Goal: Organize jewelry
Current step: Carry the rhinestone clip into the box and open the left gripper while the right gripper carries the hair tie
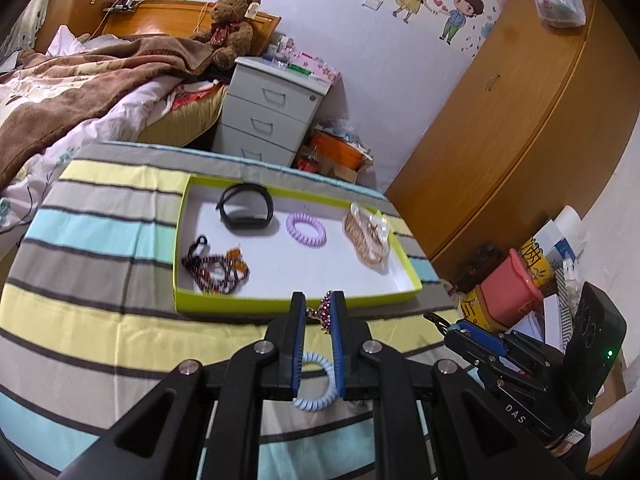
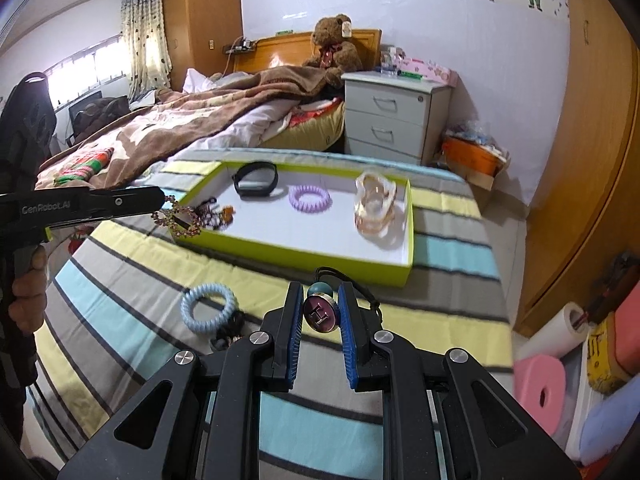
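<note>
My left gripper is shut on a small purple-red beaded ornament, held just above the near wall of the lime-green tray. In the tray lie a black band, a purple coil hair tie, a clear and gold claw clip and dark beaded bracelets. My right gripper is shut on a black cord tie with a round purple "H" charm, above the cloth in front of the tray. A light blue coil hair tie lies on the cloth.
The striped cloth covers the table. A small dark item lies beside the blue coil tie. A bed, white drawers and a wooden wardrobe stand beyond; pink tubs and boxes crowd the floor at right.
</note>
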